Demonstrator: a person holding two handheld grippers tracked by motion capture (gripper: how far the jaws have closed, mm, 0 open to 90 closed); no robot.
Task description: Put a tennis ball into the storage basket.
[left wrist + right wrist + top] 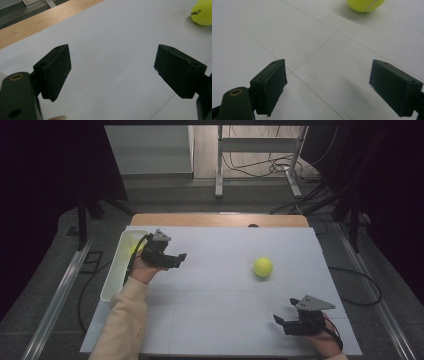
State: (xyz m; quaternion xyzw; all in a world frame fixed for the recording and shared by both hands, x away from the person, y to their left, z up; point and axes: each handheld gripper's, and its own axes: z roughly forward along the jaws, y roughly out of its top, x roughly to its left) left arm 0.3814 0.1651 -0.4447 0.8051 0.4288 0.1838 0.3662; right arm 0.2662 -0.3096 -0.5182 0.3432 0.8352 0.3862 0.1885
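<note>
tennis ball (262, 267) rests on the white desk (215, 320), right of centre, untouched. left gripper (181, 258) sits near the left edge beside a white bin (116, 265), jaws apart, nothing between. right gripper (276, 319) sits near the front right corner, jaws apart, empty.

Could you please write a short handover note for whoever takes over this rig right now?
Left gripper: open, nothing between the jaws, beside the white bin at the table's left edge.
Right gripper: open and empty, near the table's front right.
Tennis ball: loose on the white table, right of centre, apart from both grippers; the right gripper looks nearer.
Done: something yellow-green shows inside the bin, partly hidden, possibly another ball.
Left: probably pick up the loose ball and put it in the bin.
</note>
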